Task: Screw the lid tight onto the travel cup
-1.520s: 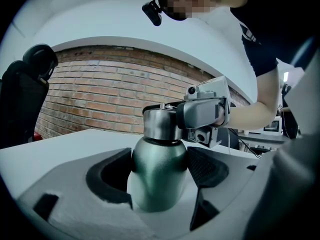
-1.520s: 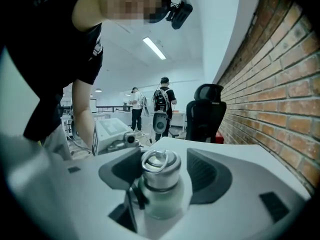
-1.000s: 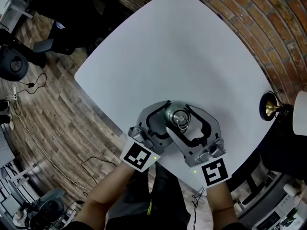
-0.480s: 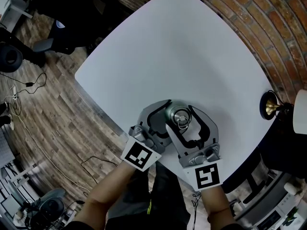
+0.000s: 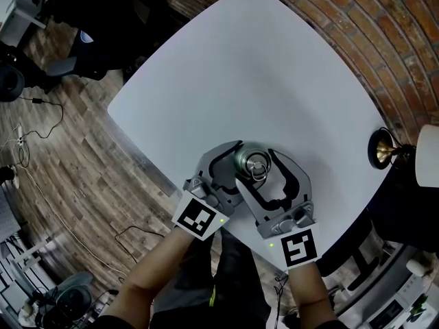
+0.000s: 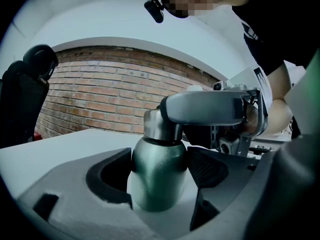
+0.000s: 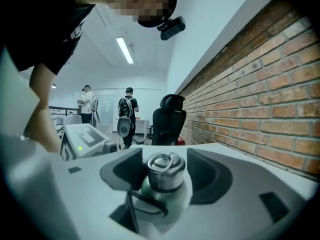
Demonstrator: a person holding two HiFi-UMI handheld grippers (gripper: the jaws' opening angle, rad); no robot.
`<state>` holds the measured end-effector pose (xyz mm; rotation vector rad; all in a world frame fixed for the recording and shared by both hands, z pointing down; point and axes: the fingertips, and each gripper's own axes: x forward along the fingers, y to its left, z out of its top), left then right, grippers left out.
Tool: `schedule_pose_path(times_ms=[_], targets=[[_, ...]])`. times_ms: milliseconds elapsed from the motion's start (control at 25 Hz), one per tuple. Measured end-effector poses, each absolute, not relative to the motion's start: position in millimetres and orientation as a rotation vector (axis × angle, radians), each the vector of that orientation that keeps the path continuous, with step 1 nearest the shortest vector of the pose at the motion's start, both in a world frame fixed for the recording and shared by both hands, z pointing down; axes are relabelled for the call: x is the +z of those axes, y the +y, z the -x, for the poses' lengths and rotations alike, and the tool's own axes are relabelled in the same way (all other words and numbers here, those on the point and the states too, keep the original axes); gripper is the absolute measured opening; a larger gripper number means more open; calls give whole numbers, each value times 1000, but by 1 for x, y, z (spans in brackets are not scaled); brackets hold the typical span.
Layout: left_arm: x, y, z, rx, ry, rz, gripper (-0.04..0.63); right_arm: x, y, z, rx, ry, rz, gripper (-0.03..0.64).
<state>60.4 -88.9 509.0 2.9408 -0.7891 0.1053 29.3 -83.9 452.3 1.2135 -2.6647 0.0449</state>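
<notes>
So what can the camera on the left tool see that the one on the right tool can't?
Only the left gripper view shows the travel cup's rounded green body, clamped between the left tool's pads, with one finger of the right tool crossing in front of the lid. Only the right gripper view shows the top of the lid with its ring, gripped by the right tool, and people standing far off. Both show the cup, the white table and the brick wall.

The right hand-held gripper [image 5: 258,163] has twisted slightly about the lid [image 5: 254,168], its rear swinging leftward.
</notes>
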Motion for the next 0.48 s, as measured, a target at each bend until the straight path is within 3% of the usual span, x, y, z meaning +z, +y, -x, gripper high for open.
schedule_pose_path(times_ms=[480], targets=[[496, -81, -55, 34, -768, -2925, 357, 444, -68, -56, 145, -2605, -1315, 267]])
